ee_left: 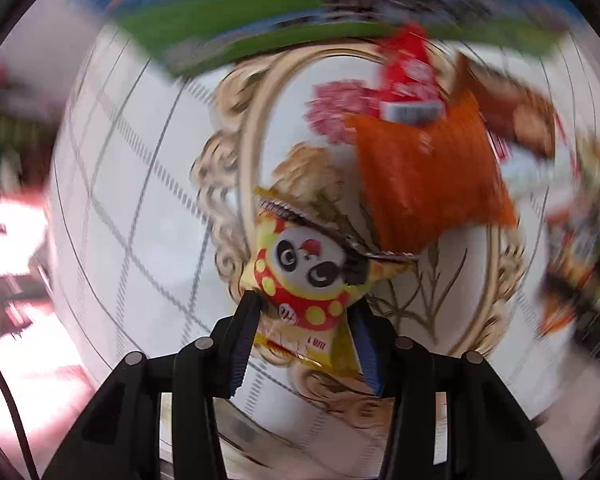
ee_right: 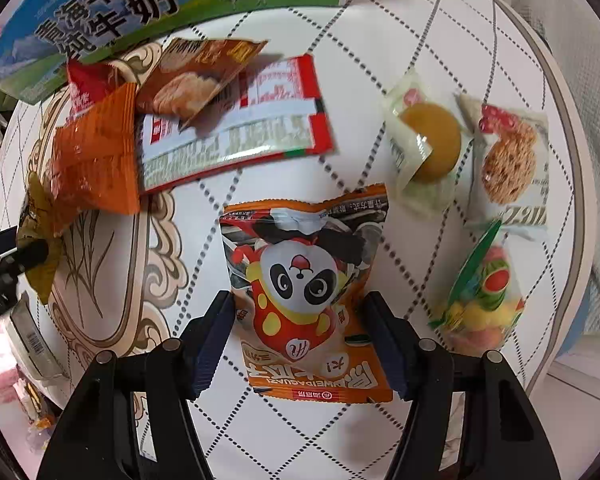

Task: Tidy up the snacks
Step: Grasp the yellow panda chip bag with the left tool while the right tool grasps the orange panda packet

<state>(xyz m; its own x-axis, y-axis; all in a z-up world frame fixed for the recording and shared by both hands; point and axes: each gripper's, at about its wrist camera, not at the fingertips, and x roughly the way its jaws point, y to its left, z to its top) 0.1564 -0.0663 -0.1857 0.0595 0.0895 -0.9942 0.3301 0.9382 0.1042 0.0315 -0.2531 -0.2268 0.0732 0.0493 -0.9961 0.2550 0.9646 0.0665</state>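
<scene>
A yellow panda snack packet (ee_left: 304, 268) sits pinched between the fingers of my left gripper (ee_left: 304, 308), which points down over a gold ornament on the white tablecloth (ee_left: 132, 208). The right wrist view shows that packet (ee_right: 40, 232) at the far left. An orange panda seed packet (ee_right: 300, 280) lies flat on the cloth. My right gripper (ee_right: 300, 304) straddles it, with both pads against its side edges.
A pile of orange (ee_right: 96, 156), red-and-white (ee_right: 236, 128) and brown (ee_right: 196, 76) packets lies at the back left, below a milk carton box (ee_right: 100, 12). At the right lie a round cake packet (ee_right: 428, 144), a cookie packet (ee_right: 508, 164) and a fruit candy bag (ee_right: 484, 292), near the table's edge (ee_right: 576, 184).
</scene>
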